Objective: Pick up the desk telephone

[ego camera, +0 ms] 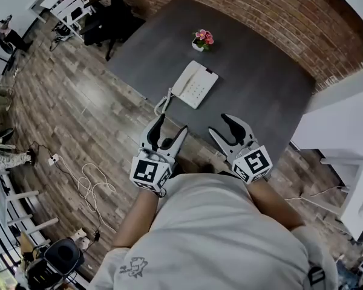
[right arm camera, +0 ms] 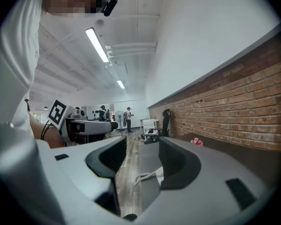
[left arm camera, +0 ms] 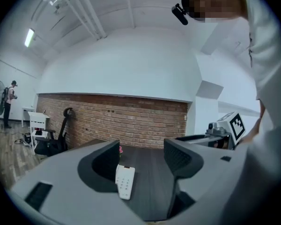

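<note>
The phone (ego camera: 195, 83) lies on the desk (ego camera: 272, 95), close to the desk's near edge and ahead of both grippers; nothing touches it.

The desk is a dark slab with a brick wall along its far side.

The left gripper (ego camera: 172, 124) hangs at the near edge, just short of the phone, with its jaws spread wide and nothing between them. In the left gripper view the phone (left arm camera: 124, 182) shows through the gap of that gripper (left arm camera: 140, 156), low and over toward the left jaw, well clear of both pads.

The right gripper (ego camera: 218, 124) hangs beside the left one over the same edge, jaws also spread and empty. From that gripper (right arm camera: 141, 156) only a sliver of the phone (right arm camera: 162, 174) shows past its right jaw, so it points off to one side of the phone.

The phone's long axis runs away from the person, slanted a little to the right in the head view, with the handset along its left side. I judge the left gripper the nearer and better lined up; a short reach forward would bring the phone between its jaws.

The cord (ego camera: 163, 103) loops off the phone's near left corner, toward the left gripper.

A small pot of pink flowers (ego camera: 202, 40) stands beyond the phone, well apart from it.
</note>
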Demonstrator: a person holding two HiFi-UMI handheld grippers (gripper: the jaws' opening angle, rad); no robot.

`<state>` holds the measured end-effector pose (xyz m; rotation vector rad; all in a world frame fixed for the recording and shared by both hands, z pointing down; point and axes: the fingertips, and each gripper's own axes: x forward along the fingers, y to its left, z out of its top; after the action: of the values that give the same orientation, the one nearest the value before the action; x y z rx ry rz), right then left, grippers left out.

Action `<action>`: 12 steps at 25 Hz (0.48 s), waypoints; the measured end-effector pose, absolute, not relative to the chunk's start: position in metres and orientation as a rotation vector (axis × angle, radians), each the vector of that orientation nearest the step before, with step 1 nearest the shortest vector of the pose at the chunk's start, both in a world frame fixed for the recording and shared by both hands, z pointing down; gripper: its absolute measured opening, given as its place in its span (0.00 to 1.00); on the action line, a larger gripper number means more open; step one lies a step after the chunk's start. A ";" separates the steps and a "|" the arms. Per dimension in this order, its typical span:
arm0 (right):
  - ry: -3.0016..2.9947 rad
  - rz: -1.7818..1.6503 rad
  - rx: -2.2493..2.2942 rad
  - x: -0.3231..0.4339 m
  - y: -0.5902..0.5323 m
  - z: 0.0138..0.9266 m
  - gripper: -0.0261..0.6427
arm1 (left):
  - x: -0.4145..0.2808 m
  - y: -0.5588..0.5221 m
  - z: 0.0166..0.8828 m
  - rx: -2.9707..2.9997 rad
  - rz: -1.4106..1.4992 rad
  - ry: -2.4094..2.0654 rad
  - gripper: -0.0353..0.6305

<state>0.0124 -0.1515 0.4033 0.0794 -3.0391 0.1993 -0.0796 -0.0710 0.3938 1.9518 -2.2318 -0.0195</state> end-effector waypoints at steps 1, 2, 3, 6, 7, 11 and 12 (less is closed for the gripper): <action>-3.037 0.199 0.116 0.006 -0.156 0.404 0.37 | -0.086 -0.078 0.395 1.982 -0.018 -2.205 0.52; -3.034 0.207 0.155 0.000 -0.161 0.406 0.37 | -0.094 -0.085 0.396 2.010 -0.017 -2.177 0.52; -3.031 0.216 0.195 -0.006 -0.166 0.407 0.37 | -0.102 -0.092 0.397 2.037 -0.015 -2.150 0.52; -3.023 0.215 0.308 -0.025 -0.180 0.405 0.37 | -0.130 -0.114 0.395 2.112 -0.005 -2.080 0.52; -3.019 0.212 0.344 -0.033 -0.183 0.404 0.37 | -0.140 -0.120 0.393 2.137 -0.001 -2.058 0.52; -2.993 0.217 0.487 -0.061 -0.192 0.404 0.37 | -0.178 -0.139 0.393 2.222 0.005 -1.952 0.52; -2.985 0.221 0.525 -0.067 -0.194 0.404 0.37 | -0.186 -0.143 0.393 2.242 0.007 -1.925 0.52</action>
<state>-0.0671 -0.1942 0.4042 0.5248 -2.9847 0.2212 -0.1861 -0.1426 0.3928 2.2420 -1.9247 0.0071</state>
